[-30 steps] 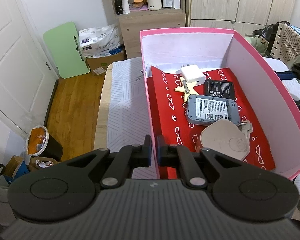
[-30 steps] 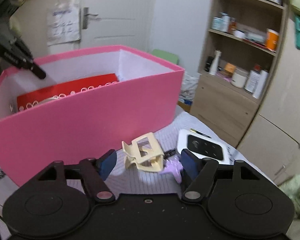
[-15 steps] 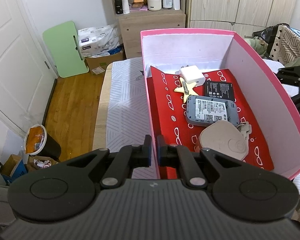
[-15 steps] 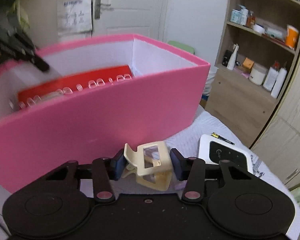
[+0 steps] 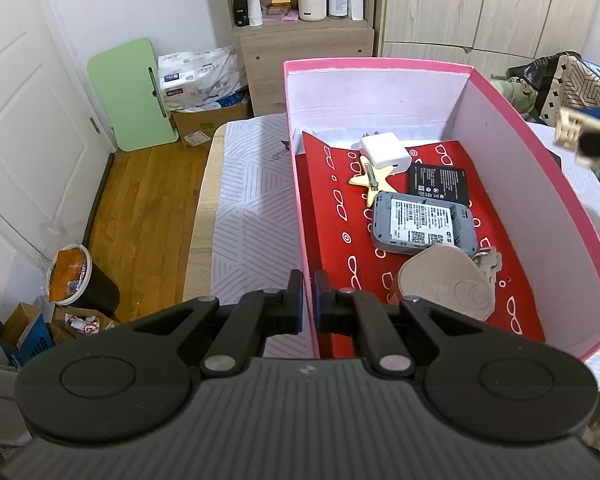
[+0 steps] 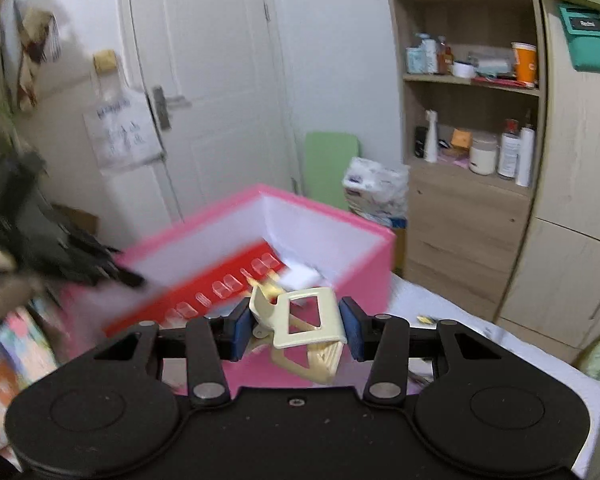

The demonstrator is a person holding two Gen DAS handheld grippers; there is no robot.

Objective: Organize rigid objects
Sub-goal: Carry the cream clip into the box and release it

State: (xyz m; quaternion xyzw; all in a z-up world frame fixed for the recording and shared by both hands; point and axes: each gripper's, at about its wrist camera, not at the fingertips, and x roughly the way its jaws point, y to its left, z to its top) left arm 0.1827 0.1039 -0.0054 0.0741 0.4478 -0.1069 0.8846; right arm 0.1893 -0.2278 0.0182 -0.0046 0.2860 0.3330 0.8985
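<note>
Gripping: your right tool (image 6: 296,330) clamps the cream hair claw clip (image 6: 300,326) between its blue pads, its jaws having just closed in on the clip
Clip position: you hold it in the air, in front of the pink box (image 6: 332,240); in the left view it shows blurred beyond the box's right wall
Left tool: your left tool (image 5: 307,300) is pinched closed on the box's near left wall (image 5: 300,232)
Box contents: white charger (image 5: 386,154), star-shaped clip (image 5: 372,184), black battery (image 5: 440,184), grey router (image 5: 422,224), beige pouch (image 5: 446,288) with keys (image 5: 488,262), all lying on red paper (image 5: 340,240)
Bench: patterned cloth (image 5: 252,208) under the box
</note>
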